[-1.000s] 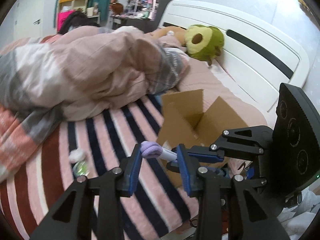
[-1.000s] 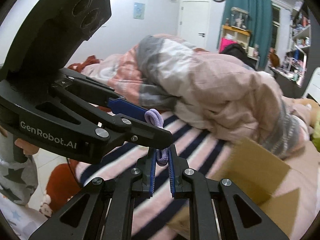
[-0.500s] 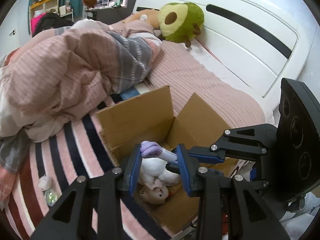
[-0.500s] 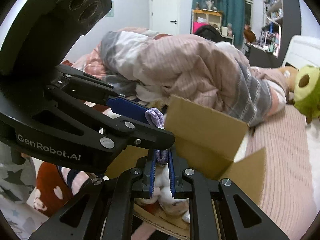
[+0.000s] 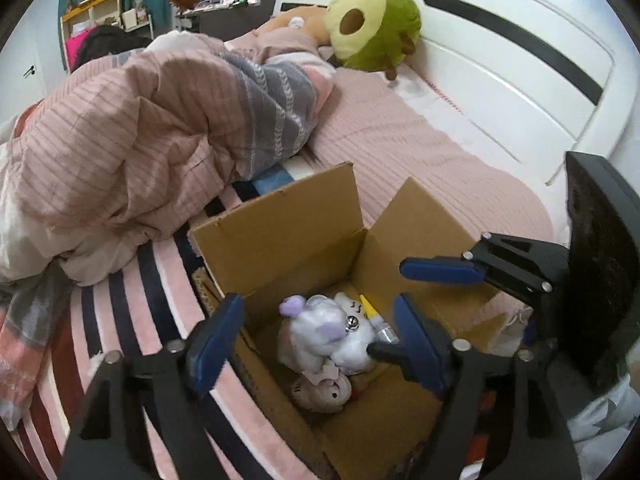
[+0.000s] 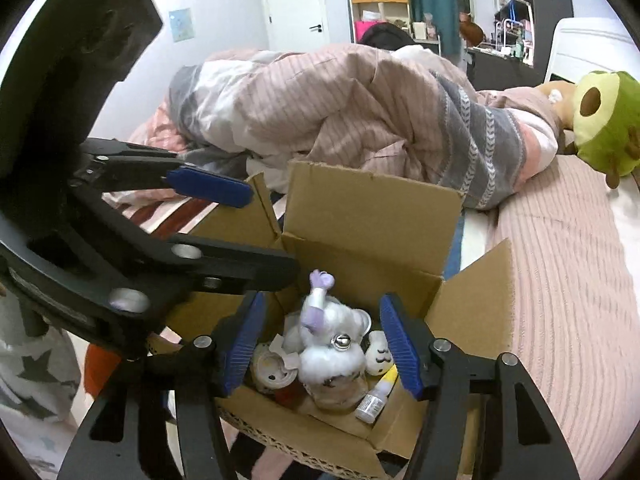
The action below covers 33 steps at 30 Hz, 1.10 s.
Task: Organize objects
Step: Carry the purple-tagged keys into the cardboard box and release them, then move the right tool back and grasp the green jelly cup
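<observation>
1. The fluffy white plush toy with lilac ears and a small silver bell point(image 5: 326, 330) lies inside the open brown corrugated cardboard box point(image 5: 288, 232), low in the centre of the left wrist view. Its long axis runs roughly from the box's upper left toward the lower right, with the lilac cord loop point(image 6: 321, 279) sticking up toward the top of the right wrist view.
2. The toy's fur is cottony and white, with soft lilac patches and a shiny round metal bell at the front point(image 6: 340, 342).
3. Beside it in the box are a beige round plush face point(image 5: 322, 390), a small white plush with drawn black lashes point(image 6: 378, 354), and a small clear plastic dropper bottle with a yellow tip point(image 6: 376, 396), lying tilted with its tip pointing up and to the right in the right wrist view.
4. The left gripper point(image 5: 316, 340) hangs over the box, its blue ribbed jaws spread wide and holding nothing.
5. The right gripper point(image 6: 320, 344) also hangs over the box with jaws wide apart and empty; the toy shows between them, below.
6. The box stands on the bed with a pink, white and navy striped sheet point(image 5: 132, 304), flaps standing up.
7. A rumpled pink and grey striped duvet point(image 5: 160, 128) fills the upper left; a green avocado-shaped plush cushion point(image 5: 372, 28) leans by the white headboard point(image 5: 512, 80) at the upper right.
</observation>
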Tool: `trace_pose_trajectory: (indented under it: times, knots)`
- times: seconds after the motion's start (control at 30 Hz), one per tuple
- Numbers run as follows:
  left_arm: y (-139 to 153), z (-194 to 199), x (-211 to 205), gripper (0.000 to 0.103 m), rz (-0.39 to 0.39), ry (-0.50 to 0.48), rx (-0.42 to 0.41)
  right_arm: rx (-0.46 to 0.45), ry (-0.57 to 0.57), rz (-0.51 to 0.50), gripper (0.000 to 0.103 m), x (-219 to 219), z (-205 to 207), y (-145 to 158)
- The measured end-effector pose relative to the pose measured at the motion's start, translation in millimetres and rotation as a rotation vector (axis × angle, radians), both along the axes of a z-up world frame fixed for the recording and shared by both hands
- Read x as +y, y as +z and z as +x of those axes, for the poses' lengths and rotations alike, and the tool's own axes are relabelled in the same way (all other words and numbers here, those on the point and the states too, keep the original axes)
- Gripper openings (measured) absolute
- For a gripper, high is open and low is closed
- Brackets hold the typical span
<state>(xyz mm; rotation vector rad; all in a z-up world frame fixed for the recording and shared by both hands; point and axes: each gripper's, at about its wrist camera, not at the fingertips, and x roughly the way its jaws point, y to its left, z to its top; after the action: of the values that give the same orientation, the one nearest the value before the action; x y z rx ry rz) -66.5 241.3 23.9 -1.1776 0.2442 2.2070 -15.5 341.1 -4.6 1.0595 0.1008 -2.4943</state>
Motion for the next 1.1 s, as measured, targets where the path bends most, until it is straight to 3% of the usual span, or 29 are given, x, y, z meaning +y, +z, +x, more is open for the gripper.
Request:
trace_pose_trajectory:
  times: [0.07,0.17,0.4,0.63,0.9,1.1]
  knots:
    - [6,7,-4,0.089,-0.01,-0.001,0.026,0.018,-0.01,0.027,0.061,-1,4,3]
    - [13,17,-12,0.089,-0.004,0.001,0.041,0.032,-0.017,0.034,0.065,-4,10,9]
    - [25,28,-41,0.089,0.012,0.055,0.064,0.053,-0.011,0.054,0.066,-14,20,18]
    - [28,43,-101,0.089,0.042,0.13,0.085,0.06,0.025,0.032,0.066,-43,23,29]
    - [18,54,-196,0.089,0.066,0.266,0.091,0.057,0.164,0.003,0.066,-129,17,32]
    - [-6,59,-261,0.089,0.073,0.378,0.064,-0.011,0.272,-0.008,0.066,-203,0,8]
